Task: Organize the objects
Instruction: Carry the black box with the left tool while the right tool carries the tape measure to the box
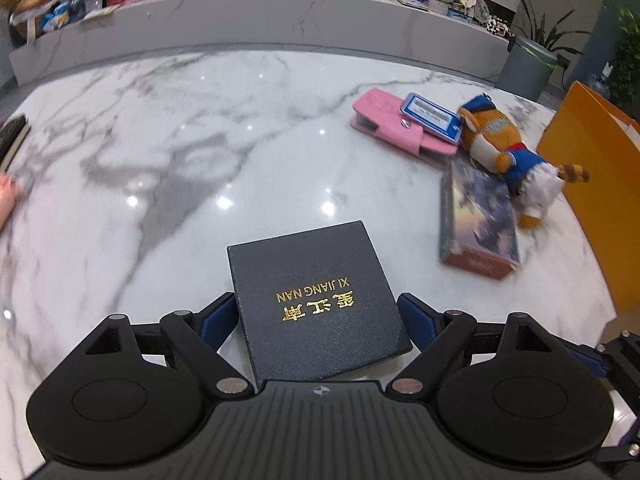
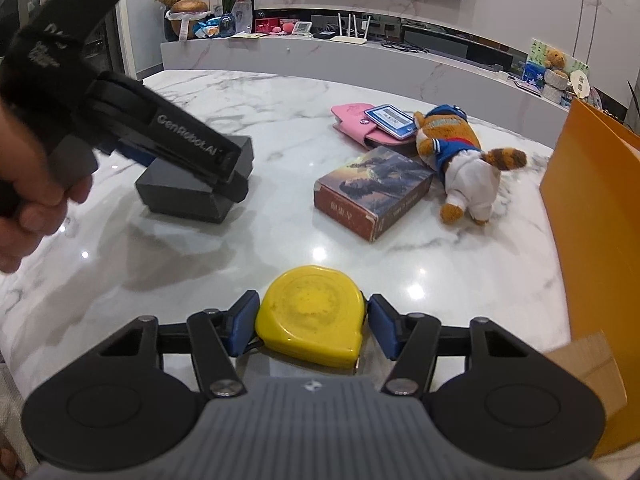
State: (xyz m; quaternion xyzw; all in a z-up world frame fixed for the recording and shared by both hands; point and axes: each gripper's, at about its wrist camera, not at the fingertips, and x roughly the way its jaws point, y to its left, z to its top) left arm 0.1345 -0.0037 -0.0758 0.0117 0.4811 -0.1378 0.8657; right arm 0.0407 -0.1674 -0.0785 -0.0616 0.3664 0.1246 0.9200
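My left gripper (image 1: 318, 312) is shut on a dark blue gift box (image 1: 318, 296) with gold lettering; in the right wrist view the box (image 2: 200, 184) is tilted, one edge on the marble table (image 2: 280, 92). My right gripper (image 2: 312, 318) is shut on a yellow tape measure (image 2: 310, 314) just above the table's near edge. Further right lie a pink wallet (image 1: 384, 118), a blue card holder (image 1: 430, 116) on it, a book-like box (image 1: 478, 220) and a plush toy (image 1: 504, 148).
An orange box wall (image 1: 592, 200) stands at the table's right edge, also in the right wrist view (image 2: 592, 208). A grey bin (image 1: 524, 64) and plants stand beyond the table. A cluttered marble counter (image 1: 240, 12) runs behind. A dark object (image 1: 12, 136) lies at the far left.
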